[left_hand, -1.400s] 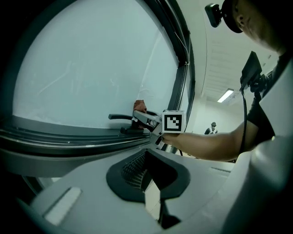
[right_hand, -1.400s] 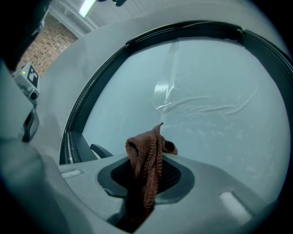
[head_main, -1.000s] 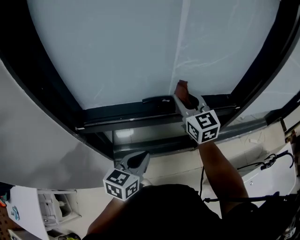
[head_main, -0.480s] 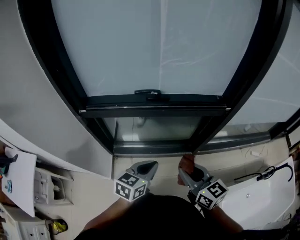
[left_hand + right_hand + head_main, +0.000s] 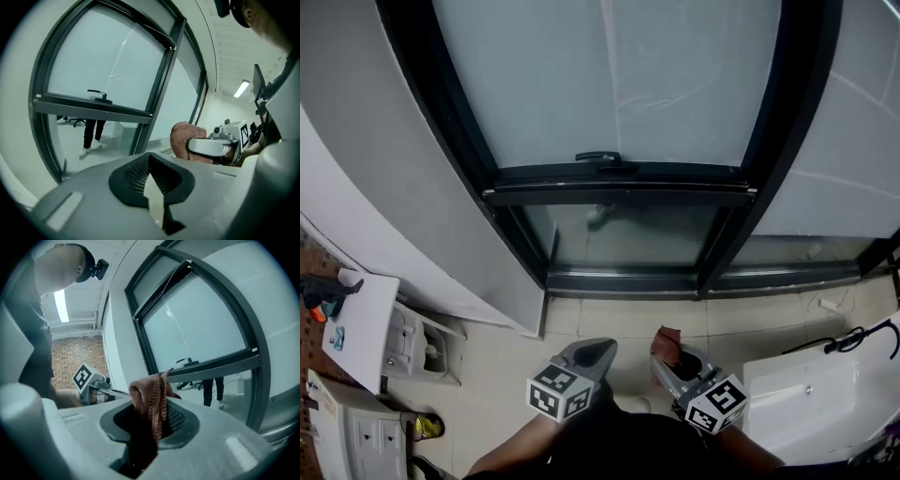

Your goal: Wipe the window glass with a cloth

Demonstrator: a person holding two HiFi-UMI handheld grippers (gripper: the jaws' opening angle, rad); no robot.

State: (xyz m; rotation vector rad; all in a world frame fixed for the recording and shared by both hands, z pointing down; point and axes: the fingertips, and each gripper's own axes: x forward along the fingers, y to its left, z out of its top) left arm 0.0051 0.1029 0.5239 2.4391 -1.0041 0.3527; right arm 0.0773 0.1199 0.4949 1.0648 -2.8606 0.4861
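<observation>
The window glass (image 5: pixel 609 84) fills the top of the head view inside a dark frame, with a black handle (image 5: pixel 598 158) on its lower rail. My right gripper (image 5: pixel 664 354) is low, near my body, shut on a reddish-brown cloth (image 5: pixel 667 337). The right gripper view shows that cloth (image 5: pixel 151 401) bunched between the jaws, well short of the glass (image 5: pixel 197 324). My left gripper (image 5: pixel 592 352) is beside it, shut with nothing held. Its own view shows the left gripper (image 5: pixel 152 180) with jaws together and the cloth (image 5: pixel 185 140) off to the right.
A white cabinet (image 5: pixel 361 328) with small items stands at the lower left, and a white unit (image 5: pixel 811 394) with a black cable (image 5: pixel 853 339) at the lower right. Tiled floor (image 5: pixel 600 323) lies between me and the window. A person's legs (image 5: pixel 93 133) show through the lower pane.
My right gripper came down off the window's lower rail with the cloth and now hangs low near my body. The head view tilted down and back.
</observation>
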